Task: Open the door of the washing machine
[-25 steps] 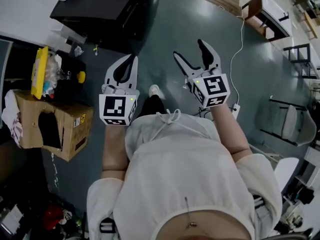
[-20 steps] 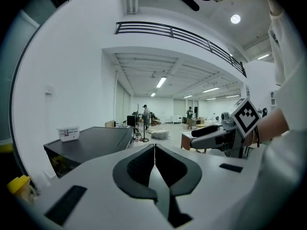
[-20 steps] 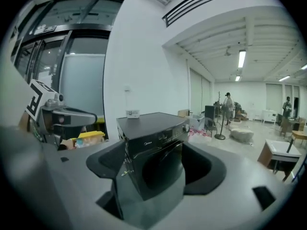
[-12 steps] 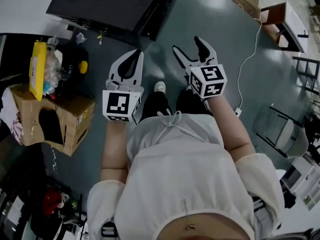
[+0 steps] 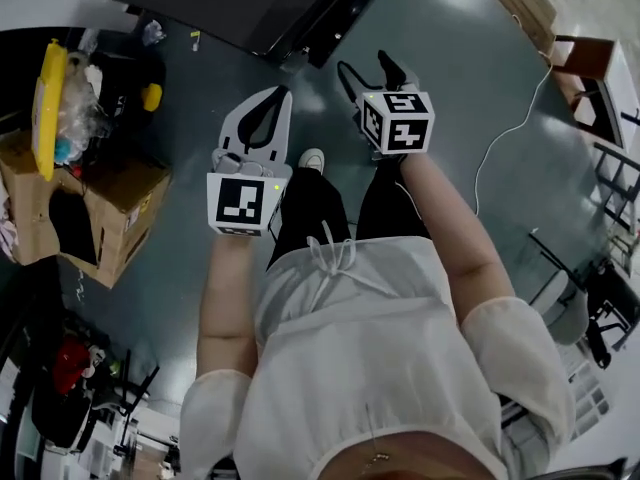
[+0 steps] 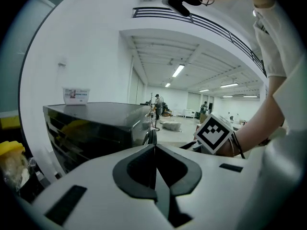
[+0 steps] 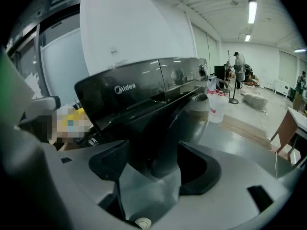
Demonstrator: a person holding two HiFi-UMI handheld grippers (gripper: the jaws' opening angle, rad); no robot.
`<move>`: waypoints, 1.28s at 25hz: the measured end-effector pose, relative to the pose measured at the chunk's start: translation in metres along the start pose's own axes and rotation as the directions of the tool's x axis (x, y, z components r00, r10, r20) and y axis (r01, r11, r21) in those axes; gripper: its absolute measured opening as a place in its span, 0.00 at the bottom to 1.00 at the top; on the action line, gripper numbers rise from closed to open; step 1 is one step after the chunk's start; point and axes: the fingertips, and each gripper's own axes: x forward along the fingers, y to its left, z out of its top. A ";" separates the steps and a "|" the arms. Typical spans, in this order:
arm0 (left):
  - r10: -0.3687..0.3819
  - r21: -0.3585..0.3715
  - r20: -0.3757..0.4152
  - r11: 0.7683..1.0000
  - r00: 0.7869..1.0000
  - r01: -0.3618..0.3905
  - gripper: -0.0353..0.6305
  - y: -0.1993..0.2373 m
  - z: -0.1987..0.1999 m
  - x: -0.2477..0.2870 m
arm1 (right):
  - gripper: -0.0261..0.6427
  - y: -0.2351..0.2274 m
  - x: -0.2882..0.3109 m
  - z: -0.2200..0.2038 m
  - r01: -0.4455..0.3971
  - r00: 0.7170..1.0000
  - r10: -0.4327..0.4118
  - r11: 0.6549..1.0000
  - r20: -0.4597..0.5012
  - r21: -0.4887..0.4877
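The black washing machine (image 5: pixel 230 3) stands at the top of the head view, its front facing me. In the right gripper view its control panel (image 7: pixel 144 87) and dark rounded door (image 7: pixel 177 123) fill the middle. My right gripper (image 5: pixel 366 68) is open and its jaws have just been closing; the door's dark edge shows in the gap between them, and nothing is gripped. My left gripper (image 5: pixel 283 96) is shut and empty, a little short of the machine's front. In the left gripper view the machine (image 6: pixel 96 123) lies ahead on the left, with the right gripper's marker cube (image 6: pixel 214 132) beside it.
A torn cardboard box (image 5: pixel 105 213) and a yellow-lidded bin (image 5: pixel 48 98) sit on the floor to the left. A white cable (image 5: pixel 505 133) runs across the floor on the right, near wooden furniture (image 5: pixel 590 63). A clear jug (image 7: pixel 217 104) stands beside the machine.
Both grippers have dropped and moved forward toward the washing machine. The right gripper tips further down, and its jaws stand slightly narrower.
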 end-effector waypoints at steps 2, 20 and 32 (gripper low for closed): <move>0.016 -0.027 -0.055 0.999 0.998 -0.017 0.09 0.003 -0.024 0.011 | 0.50 -0.005 0.028 -0.013 -0.014 0.999 0.014 1.000 -0.030 -0.010; 0.065 -0.088 -0.111 0.993 0.992 -0.075 0.09 0.021 -0.100 0.050 | 0.32 -0.016 0.124 -0.053 0.079 0.989 -0.073 0.996 -0.126 0.042; 0.016 -0.077 -0.110 0.997 0.994 -0.024 0.09 0.015 -0.101 0.051 | 0.26 -0.013 0.123 -0.060 0.066 0.987 -0.049 0.992 -0.156 0.104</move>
